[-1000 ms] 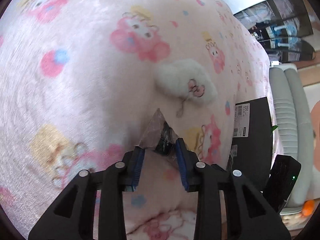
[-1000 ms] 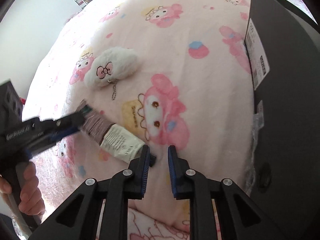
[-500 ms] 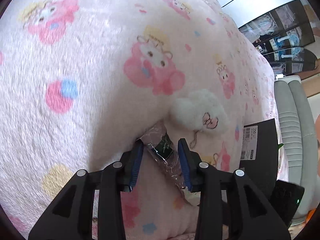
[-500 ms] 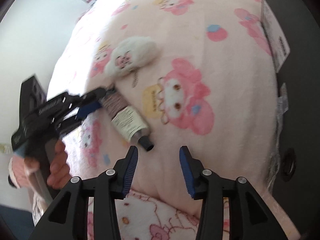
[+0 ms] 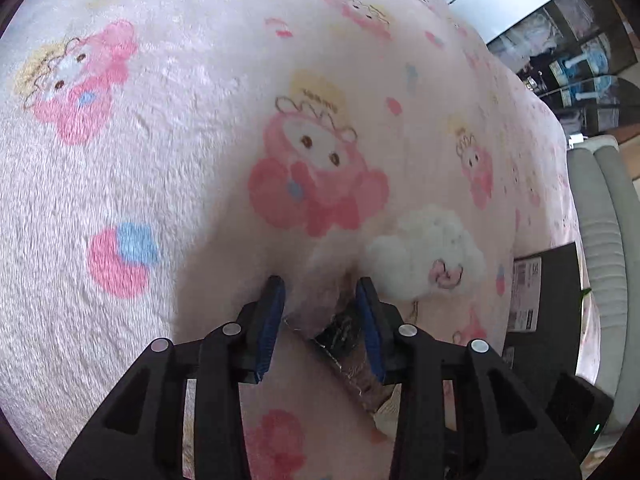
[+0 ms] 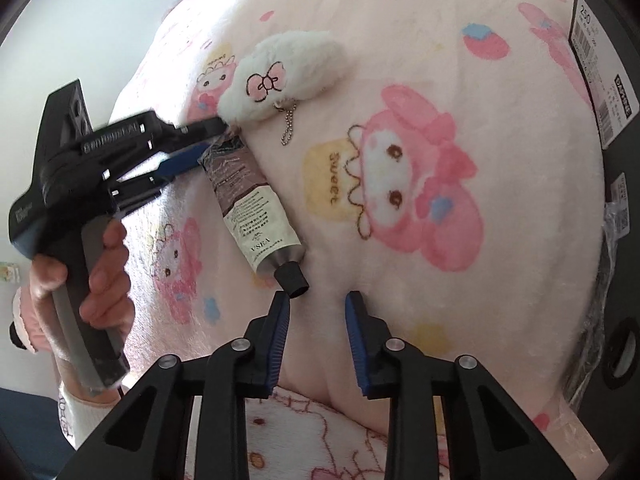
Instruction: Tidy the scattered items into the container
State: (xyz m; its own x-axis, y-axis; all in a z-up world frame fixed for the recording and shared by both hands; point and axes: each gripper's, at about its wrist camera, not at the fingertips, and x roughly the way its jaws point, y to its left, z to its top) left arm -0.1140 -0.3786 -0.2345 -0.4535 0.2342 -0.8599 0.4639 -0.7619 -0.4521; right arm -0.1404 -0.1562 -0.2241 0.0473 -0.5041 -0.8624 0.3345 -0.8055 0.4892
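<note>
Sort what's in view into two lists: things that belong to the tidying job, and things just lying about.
Job:
- cream tube, crimped end between the left gripper fingers
- white plush keychain
- black container
- right gripper, closing, nothing between its fingers

Lying about:
- pink cartoon blanket
- grey cushion
- dark shelving

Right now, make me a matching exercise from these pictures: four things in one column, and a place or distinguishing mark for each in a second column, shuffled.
Column one
1. cream tube
2. plush charm
3. black container
4. left hand-held gripper

Column two
A. bears a white barcode label
B. has a pink bow and a ball chain
C. lies flat on the blanket, black cap on
D. has one finger on each side of the tube's crimped end

Pairs: 1-C, 2-B, 3-A, 4-D
</note>
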